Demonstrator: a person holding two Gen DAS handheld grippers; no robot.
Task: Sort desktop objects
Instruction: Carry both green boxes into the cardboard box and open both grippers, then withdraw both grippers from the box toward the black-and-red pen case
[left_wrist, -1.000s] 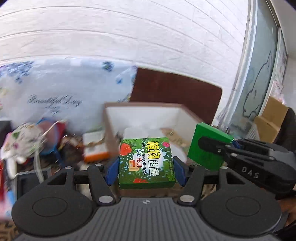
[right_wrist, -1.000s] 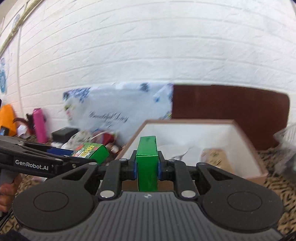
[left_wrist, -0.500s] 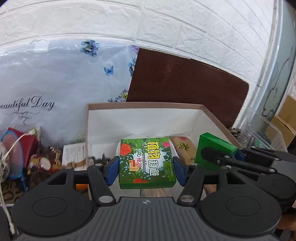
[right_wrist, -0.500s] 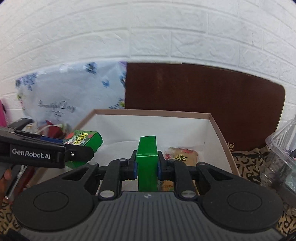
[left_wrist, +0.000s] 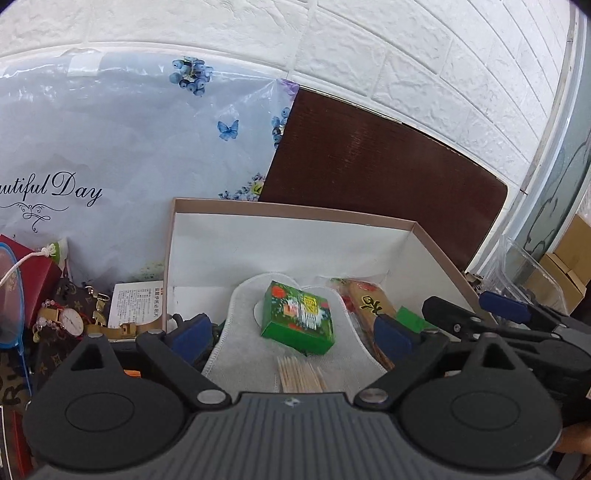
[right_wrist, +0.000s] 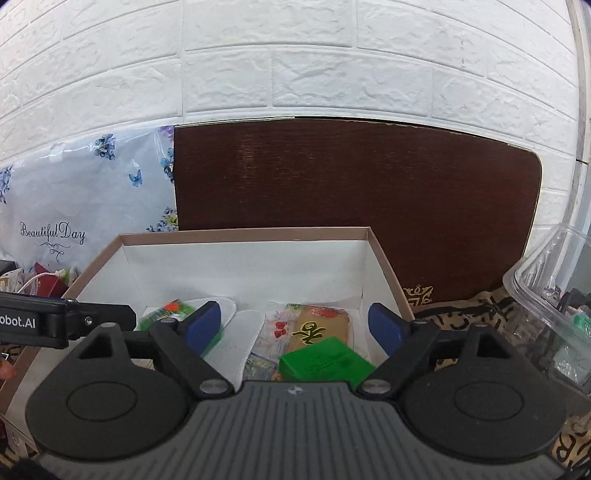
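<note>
A brown-rimmed white box (left_wrist: 295, 214) (right_wrist: 243, 233) stands against the wall. My left gripper (left_wrist: 291, 334) is open and empty above it. The flowered green box (left_wrist: 298, 317) lies inside on a white cloth pad (left_wrist: 240, 350), below my jaws; it also shows in the right wrist view (right_wrist: 166, 314). My right gripper (right_wrist: 293, 326) is open and empty over the box's right side. The plain green box (right_wrist: 325, 363) lies inside beneath it, next to a snack packet (right_wrist: 317, 326). The right gripper shows in the left wrist view (left_wrist: 498, 321).
Toothpicks (left_wrist: 299, 374) lie in the box front. Left of the box sit a watch (left_wrist: 72, 319), a red box (left_wrist: 33, 273) and a paper card (left_wrist: 136, 302). A floral bag (left_wrist: 129, 166) and brown board (right_wrist: 354, 206) lean on the wall. A clear plastic container (right_wrist: 550, 306) stands right.
Both grippers moved forward over the box and opened. The flowered green box dropped from my left gripper and the plain green box from my right; both now lie inside.
</note>
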